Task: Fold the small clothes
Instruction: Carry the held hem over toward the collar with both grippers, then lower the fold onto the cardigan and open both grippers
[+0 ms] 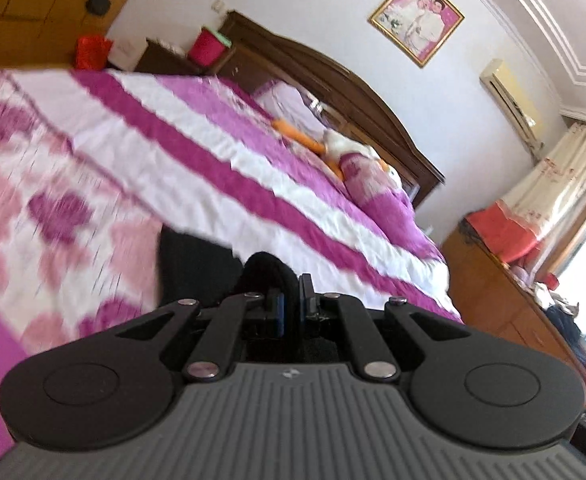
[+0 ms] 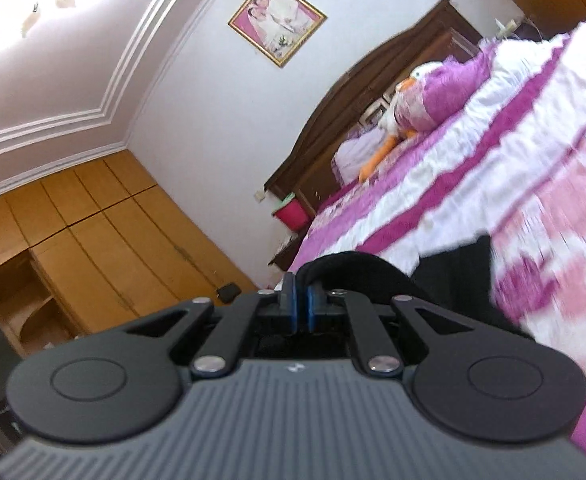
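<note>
Lifting a black garment (image 1: 197, 264) off the bed (image 1: 253, 168), both grippers (left (image 1: 291, 300), right (image 2: 300, 300)) are clamped on its edge. Next, judging by this: lay it flat toward twelve o'clock.

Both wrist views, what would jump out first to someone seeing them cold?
The bedspread, boldly striped in magenta and white, fills the middle of both views. Close in front, the left gripper and the right gripper are each shut on an edge of a black garment held over the bed. Beyond, a plush duck lies at the pillows and a gold-framed portrait hangs above the headboard.
</note>
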`<act>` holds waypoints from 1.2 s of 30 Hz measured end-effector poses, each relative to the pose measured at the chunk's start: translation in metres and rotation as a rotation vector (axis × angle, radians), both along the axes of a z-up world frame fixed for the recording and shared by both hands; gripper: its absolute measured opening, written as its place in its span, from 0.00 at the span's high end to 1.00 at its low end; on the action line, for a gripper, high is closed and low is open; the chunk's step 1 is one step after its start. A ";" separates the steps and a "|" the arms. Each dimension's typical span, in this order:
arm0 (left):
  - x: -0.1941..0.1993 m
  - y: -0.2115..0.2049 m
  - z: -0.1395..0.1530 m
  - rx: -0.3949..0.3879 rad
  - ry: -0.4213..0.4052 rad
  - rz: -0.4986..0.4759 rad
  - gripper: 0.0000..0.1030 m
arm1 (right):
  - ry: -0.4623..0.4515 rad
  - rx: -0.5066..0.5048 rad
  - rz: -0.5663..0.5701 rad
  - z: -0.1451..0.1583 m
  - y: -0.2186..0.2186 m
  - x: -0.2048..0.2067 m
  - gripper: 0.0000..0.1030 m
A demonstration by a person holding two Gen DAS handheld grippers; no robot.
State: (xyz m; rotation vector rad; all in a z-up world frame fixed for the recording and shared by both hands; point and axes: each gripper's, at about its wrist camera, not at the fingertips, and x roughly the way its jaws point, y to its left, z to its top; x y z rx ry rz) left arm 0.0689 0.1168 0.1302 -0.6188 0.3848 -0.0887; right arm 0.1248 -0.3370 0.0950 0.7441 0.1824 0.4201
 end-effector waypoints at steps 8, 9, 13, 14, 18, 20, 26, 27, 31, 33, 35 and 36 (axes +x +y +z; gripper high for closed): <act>0.133 -0.013 -0.009 0.117 0.057 0.088 0.93 | 0.041 -0.112 -0.081 -0.012 0.013 0.118 0.92; 0.150 -0.016 -0.018 0.140 0.078 0.092 0.93 | 0.058 -0.139 -0.088 -0.018 0.016 0.131 0.92; 0.204 -0.025 -0.061 0.247 0.185 0.080 0.92 | 0.156 -0.280 -0.095 -0.052 0.031 0.184 0.91; 0.217 -0.028 -0.073 0.286 0.217 0.078 0.92 | 0.195 -0.315 -0.098 -0.062 0.034 0.196 0.90; 0.248 -0.030 -0.108 0.391 0.322 0.006 0.87 | 0.324 -0.435 -0.118 -0.095 0.038 0.224 0.89; 0.247 -0.024 -0.112 0.387 0.322 -0.028 0.85 | 0.341 -0.430 -0.113 -0.101 0.035 0.222 0.82; 0.220 -0.008 -0.088 0.354 0.233 -0.051 0.42 | 0.239 -0.428 -0.150 -0.082 0.022 0.191 0.48; 0.215 -0.006 -0.082 0.359 0.223 -0.038 0.40 | 0.228 -0.428 -0.134 -0.079 0.019 0.188 0.48; 0.198 0.000 -0.066 0.341 0.212 -0.015 0.39 | 0.219 -0.450 -0.071 -0.072 0.014 0.183 0.48; 0.191 -0.004 -0.063 0.344 0.225 -0.013 0.39 | 0.223 -0.491 -0.053 -0.070 0.017 0.186 0.48; 0.187 -0.011 -0.067 0.352 0.245 -0.015 0.39 | 0.228 -0.541 -0.046 -0.070 0.022 0.190 0.48; 0.184 -0.015 -0.068 0.360 0.249 -0.022 0.39 | 0.230 -0.567 -0.043 -0.070 0.023 0.192 0.48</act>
